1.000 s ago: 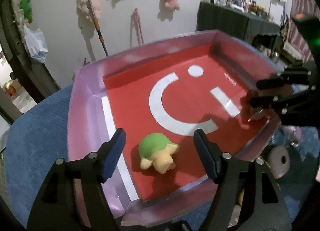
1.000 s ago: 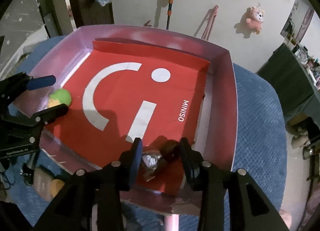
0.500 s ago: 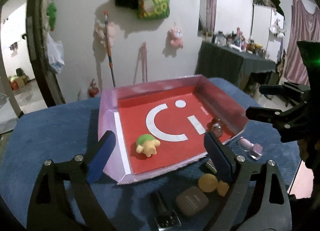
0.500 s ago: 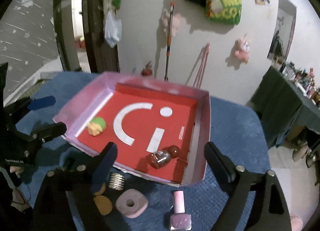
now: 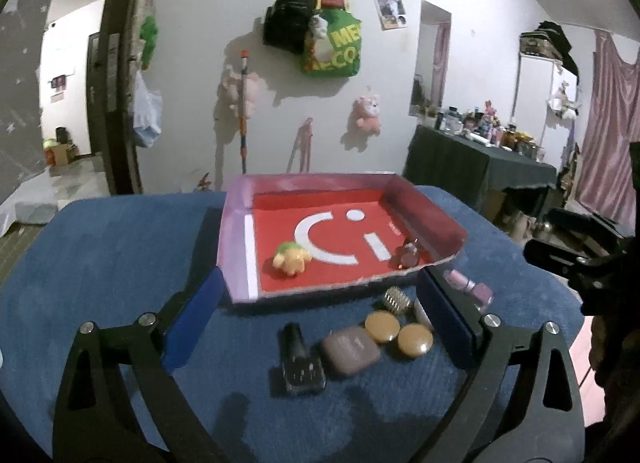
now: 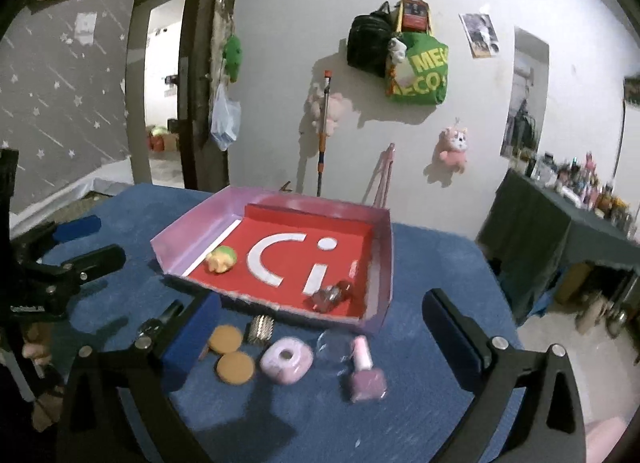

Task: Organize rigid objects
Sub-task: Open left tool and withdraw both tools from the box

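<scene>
Left wrist view: your left claw (image 5: 320, 311) has just been spreading and now stands wide, nothing between its blue pads. It hangs over the blue table (image 5: 100, 263), short of the red tray (image 5: 424, 209). Inside the tray, the green-and-yellow turtle toy (image 5: 291, 258) lies near the left wall; a small dark glass bottle (image 5: 408, 255) lies near the right front corner. On the table in front of the tray: a black bottle (image 5: 300, 359) lying down, a mauve compact case (image 5: 350, 349) just beside it, two tan discs (image 5: 398, 333) touching each other, a gold ribbed piece (image 5: 396, 299) near the tray's front edge, and a pink nail polish bottle (image 5: 470, 287) off to the right. Your right claw (image 5: 576, 251) shows at the right edge, apart from all of these.

Right wrist view: your right claw (image 6: 320, 327) has also just been opening and stands wide, pinching nothing. The same tray (image 6: 384, 263) sits beyond it, turtle toy (image 6: 221, 259) at left, glass bottle (image 6: 331, 294) at front right. Between the pads on the table lie the tan discs (image 6: 231, 353), the gold ribbed piece (image 6: 260, 329), a pink square ring-shaped piece (image 6: 286, 359), a clear round item (image 6: 332, 343), too faint to identify, and the nail polish bottle (image 6: 364, 371), cap toward the tray. Your left claw (image 6: 86, 241) shows at the left edge, jaws apart.
</scene>
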`<state>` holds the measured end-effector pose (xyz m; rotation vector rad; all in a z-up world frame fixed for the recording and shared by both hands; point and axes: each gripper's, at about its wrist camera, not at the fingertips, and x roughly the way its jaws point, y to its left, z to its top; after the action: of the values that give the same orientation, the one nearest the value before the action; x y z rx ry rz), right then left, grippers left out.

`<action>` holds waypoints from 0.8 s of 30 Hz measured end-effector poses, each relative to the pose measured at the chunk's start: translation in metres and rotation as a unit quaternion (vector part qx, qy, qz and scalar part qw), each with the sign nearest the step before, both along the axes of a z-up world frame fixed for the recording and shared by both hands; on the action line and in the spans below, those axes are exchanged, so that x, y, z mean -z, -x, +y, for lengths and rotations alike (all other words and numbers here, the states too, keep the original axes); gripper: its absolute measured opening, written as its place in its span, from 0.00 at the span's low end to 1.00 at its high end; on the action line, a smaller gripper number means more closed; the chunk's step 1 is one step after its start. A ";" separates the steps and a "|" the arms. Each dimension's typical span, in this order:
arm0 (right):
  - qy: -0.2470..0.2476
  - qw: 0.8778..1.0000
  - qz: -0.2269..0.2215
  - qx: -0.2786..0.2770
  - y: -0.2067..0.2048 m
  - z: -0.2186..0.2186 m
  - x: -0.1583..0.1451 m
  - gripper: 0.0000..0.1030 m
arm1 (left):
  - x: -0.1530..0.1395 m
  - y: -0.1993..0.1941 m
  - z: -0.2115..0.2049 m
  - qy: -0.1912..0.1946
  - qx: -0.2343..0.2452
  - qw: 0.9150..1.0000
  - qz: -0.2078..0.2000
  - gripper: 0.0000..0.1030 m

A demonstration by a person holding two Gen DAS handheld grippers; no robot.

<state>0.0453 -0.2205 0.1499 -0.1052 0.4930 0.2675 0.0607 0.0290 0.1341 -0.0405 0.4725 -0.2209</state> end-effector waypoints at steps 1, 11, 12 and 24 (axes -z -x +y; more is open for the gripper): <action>-0.003 1.000 0.000 0.004 0.003 -0.002 0.004 1.00 | 0.007 0.003 -0.001 -0.003 -0.003 1.000 -0.001 0.96; -0.027 0.997 0.067 0.036 0.004 -0.015 0.092 1.00 | 0.069 0.002 0.000 -0.007 -0.016 0.997 0.071 0.96; -0.029 0.996 0.078 0.040 0.000 -0.018 0.098 1.00 | 0.072 -0.001 0.001 -0.007 -0.020 0.997 0.078 0.96; -0.010 0.989 0.131 0.061 -0.035 -0.037 0.117 1.00 | 0.090 -0.023 0.005 -0.024 -0.034 0.990 0.136 0.95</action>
<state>0.0798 -0.2576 0.0330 -0.0200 0.7556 0.1673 0.0838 0.0336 0.0445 -0.0391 0.7464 -0.1367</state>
